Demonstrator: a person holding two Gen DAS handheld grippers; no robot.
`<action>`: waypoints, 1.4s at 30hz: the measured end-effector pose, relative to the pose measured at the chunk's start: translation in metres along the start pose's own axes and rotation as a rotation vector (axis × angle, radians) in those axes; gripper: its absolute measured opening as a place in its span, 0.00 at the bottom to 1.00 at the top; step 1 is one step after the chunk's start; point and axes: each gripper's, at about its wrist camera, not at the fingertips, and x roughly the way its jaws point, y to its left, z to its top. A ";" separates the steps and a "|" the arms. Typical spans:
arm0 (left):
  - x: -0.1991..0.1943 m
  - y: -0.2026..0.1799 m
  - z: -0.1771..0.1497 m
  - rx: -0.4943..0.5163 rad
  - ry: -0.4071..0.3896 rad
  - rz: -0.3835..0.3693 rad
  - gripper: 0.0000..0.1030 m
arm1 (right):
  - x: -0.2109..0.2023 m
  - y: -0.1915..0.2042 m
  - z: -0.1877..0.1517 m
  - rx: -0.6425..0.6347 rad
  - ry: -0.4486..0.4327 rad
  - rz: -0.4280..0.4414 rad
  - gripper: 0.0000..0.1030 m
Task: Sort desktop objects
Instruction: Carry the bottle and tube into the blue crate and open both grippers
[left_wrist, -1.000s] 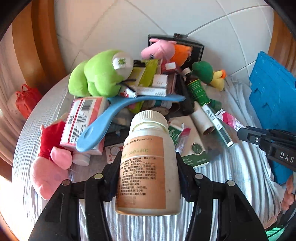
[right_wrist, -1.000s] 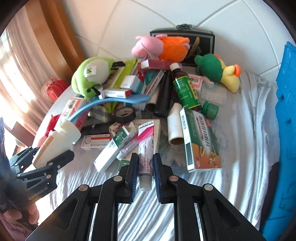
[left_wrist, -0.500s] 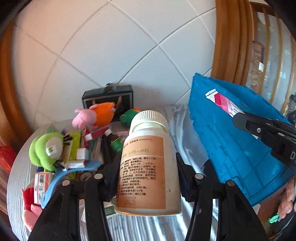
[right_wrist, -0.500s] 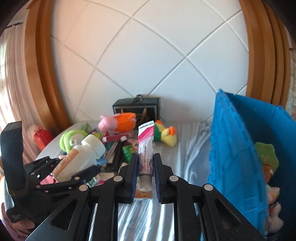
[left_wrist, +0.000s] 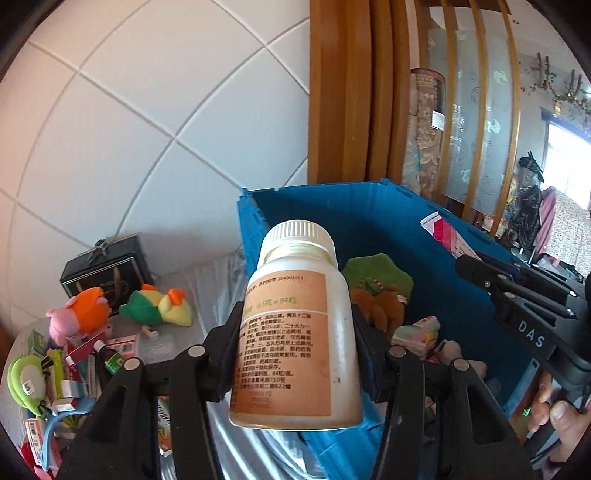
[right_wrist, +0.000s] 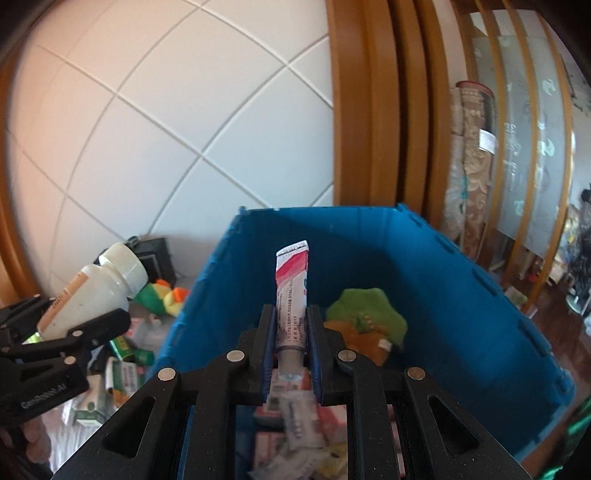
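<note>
My left gripper (left_wrist: 295, 328) is shut on a white pill bottle (left_wrist: 295, 332) with a tan label, held in the air near the left rim of the blue bin (left_wrist: 373, 221). The bottle also shows in the right wrist view (right_wrist: 92, 288). My right gripper (right_wrist: 291, 325) is shut on a red-and-white ointment tube (right_wrist: 291, 288), held upright over the open blue bin (right_wrist: 443, 266). The tube also shows in the left wrist view (left_wrist: 443, 232). In the bin lie a green and brown plush (right_wrist: 365, 321) and several medicine boxes (right_wrist: 295, 435).
On the striped cloth left of the bin lies a pile: a pink and orange plush (left_wrist: 81, 314), a green and yellow duck plush (left_wrist: 155, 306), a green frog plush (left_wrist: 22, 380), medicine boxes, a dark case (left_wrist: 107, 266). A tiled wall and wooden frame stand behind.
Both grippers have lifted from the pile and swung right with their loads. The view now centres on the open blue bin, with the right gripper above it.
</note>
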 end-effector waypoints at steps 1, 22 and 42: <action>0.003 -0.013 0.004 0.009 0.009 -0.016 0.50 | 0.002 -0.012 -0.001 0.004 0.005 -0.023 0.16; 0.072 -0.101 0.020 0.135 0.232 -0.065 0.51 | 0.020 -0.093 -0.013 0.085 0.072 -0.187 0.16; 0.068 -0.100 0.022 0.124 0.190 -0.004 0.70 | 0.019 -0.096 -0.011 0.087 0.066 -0.210 0.83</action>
